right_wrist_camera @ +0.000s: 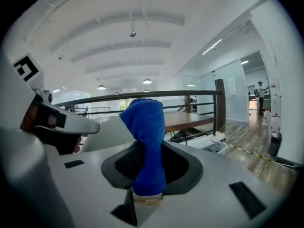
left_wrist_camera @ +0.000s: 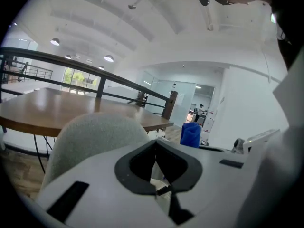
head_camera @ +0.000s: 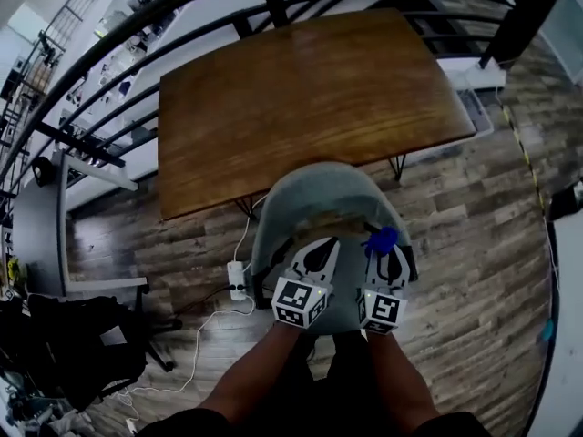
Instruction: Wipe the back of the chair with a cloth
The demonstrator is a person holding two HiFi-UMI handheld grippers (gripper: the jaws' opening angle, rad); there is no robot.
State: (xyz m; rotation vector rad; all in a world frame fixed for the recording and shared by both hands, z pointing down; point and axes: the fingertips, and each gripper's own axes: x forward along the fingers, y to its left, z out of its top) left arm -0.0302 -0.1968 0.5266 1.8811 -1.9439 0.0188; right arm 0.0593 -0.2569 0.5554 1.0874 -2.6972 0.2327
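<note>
The grey upholstered chair (head_camera: pixel 321 198) stands below me, pushed toward the table, its rounded back (left_wrist_camera: pixel 92 137) nearest to me. My right gripper (head_camera: pixel 387 260) hovers over the right side of the chair back, shut on a blue cloth (head_camera: pixel 381 240). In the right gripper view the cloth (right_wrist_camera: pixel 146 137) stands bunched upright out of the right gripper (right_wrist_camera: pixel 148 177). My left gripper (head_camera: pixel 315 260) hangs beside it over the middle of the back, and the left gripper (left_wrist_camera: pixel 160 164) has its jaws together with nothing in them. The cloth (left_wrist_camera: pixel 191 134) also shows to its right.
A brown wooden table (head_camera: pixel 310 98) stands just beyond the chair, with a black railing (head_camera: pixel 137 35) behind it. A white power strip (head_camera: pixel 236 280) and cable lie on the plank floor at the left. Dark bags (head_camera: pixel 64 344) sit at the lower left.
</note>
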